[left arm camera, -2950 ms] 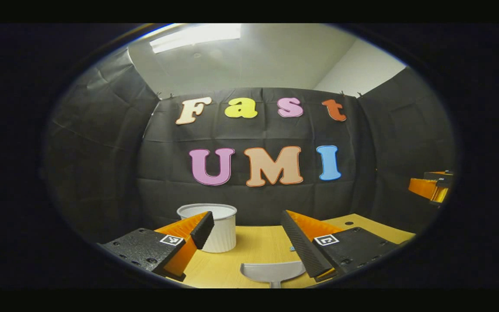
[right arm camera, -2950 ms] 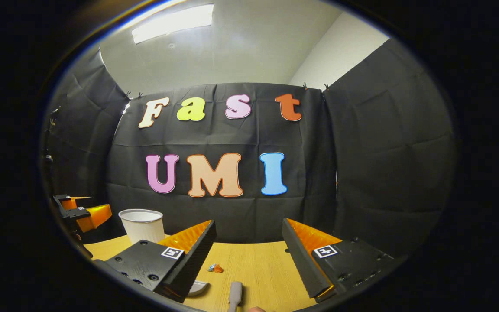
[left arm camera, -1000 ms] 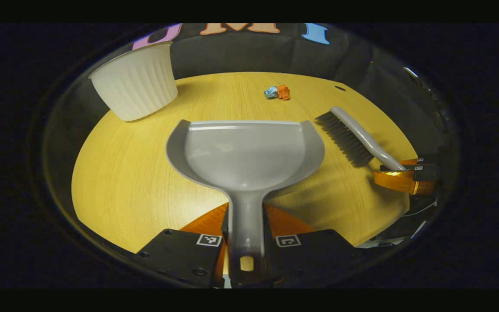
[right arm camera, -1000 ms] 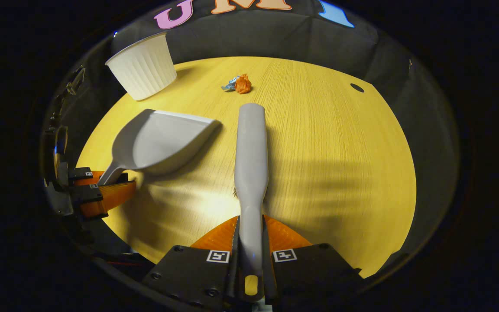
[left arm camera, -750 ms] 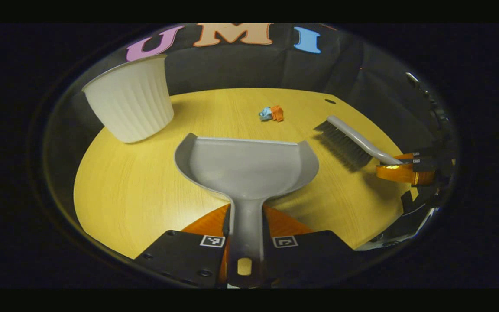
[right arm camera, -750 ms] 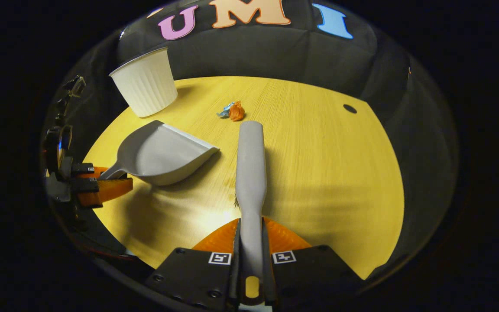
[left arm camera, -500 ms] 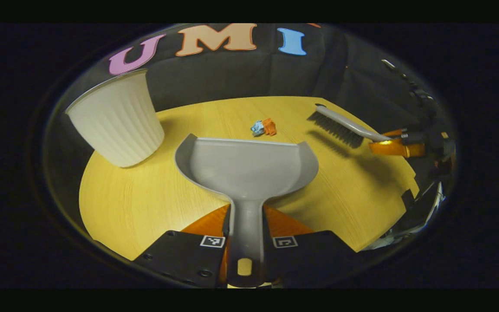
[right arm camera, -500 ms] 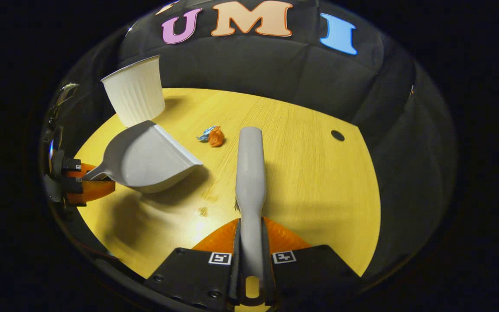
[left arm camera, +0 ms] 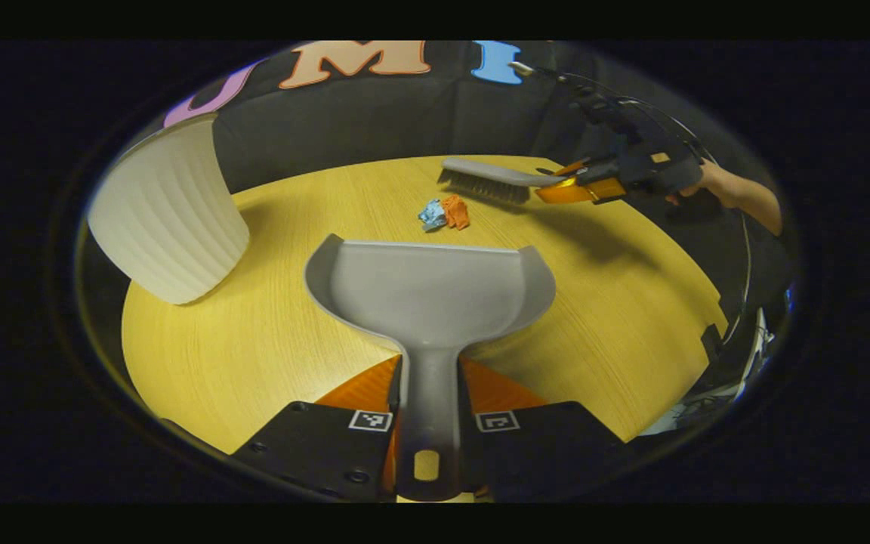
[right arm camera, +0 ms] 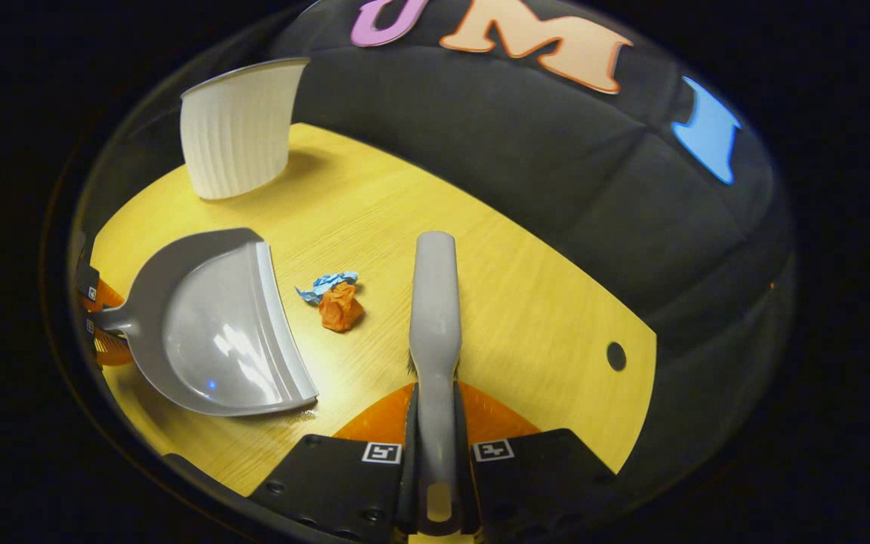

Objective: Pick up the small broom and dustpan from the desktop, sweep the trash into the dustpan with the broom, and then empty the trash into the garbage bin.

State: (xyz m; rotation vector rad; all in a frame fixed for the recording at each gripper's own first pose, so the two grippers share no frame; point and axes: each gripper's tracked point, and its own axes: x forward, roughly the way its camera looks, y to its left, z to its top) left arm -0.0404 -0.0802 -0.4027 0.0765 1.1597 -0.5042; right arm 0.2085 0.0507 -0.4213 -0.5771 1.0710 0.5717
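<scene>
My left gripper (left arm camera: 427, 393) is shut on the handle of the grey dustpan (left arm camera: 429, 291), whose open mouth faces the trash. The trash, a blue wrapper and an orange crumpled scrap (left arm camera: 444, 214), lies just beyond the pan's front edge. My right gripper (right arm camera: 435, 412) is shut on the handle of the small grey broom (right arm camera: 433, 302), which points forward over the table. In the left gripper view the broom (left arm camera: 492, 176) hangs bristles down behind the trash, held by the right gripper (left arm camera: 575, 189). In the right gripper view the dustpan (right arm camera: 216, 329) sits left of the trash (right arm camera: 335, 298).
A white ribbed garbage bin (left arm camera: 163, 215) stands at the table's back left, also the bin (right arm camera: 237, 128) in the right gripper view. The wooden table (left arm camera: 254, 347) has a small round hole (right arm camera: 616, 355) near its right edge. A hand (left arm camera: 722, 185) holds the right gripper.
The right gripper swung the broom up and across to the far side of the trash. The dustpan has edged closer to the trash. Both grips are unchanged.
</scene>
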